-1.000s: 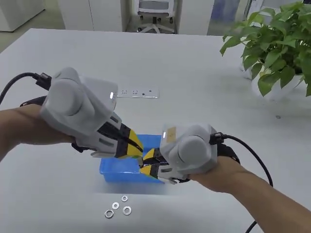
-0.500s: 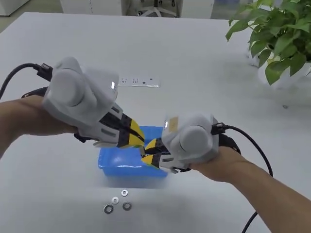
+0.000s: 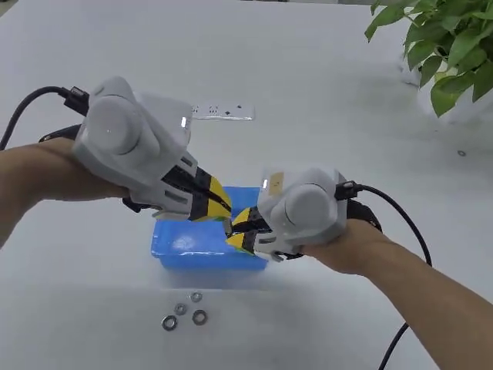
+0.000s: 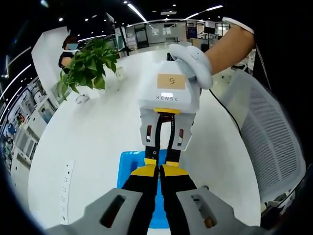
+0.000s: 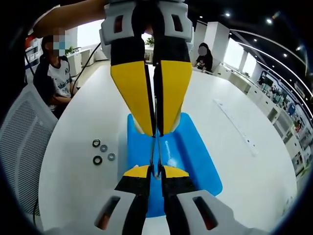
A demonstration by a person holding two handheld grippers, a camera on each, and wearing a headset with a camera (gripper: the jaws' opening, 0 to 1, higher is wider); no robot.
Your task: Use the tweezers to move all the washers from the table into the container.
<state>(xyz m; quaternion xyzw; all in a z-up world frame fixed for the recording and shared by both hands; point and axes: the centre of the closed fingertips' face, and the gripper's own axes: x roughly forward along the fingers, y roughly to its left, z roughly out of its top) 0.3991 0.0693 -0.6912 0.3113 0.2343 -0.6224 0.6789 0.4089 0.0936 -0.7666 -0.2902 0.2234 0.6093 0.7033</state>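
My left gripper (image 3: 219,205) and right gripper (image 3: 236,230) are both pinched tight on the thin tweezers (image 5: 155,147), nose to nose over the blue container (image 3: 185,248). Four washers (image 3: 185,310) wait on the table (image 3: 92,324) just beside it. If one grip loosens early, I reckon the tweezers twist or drop.

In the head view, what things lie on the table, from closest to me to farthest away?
washers → blue container → white socket strip
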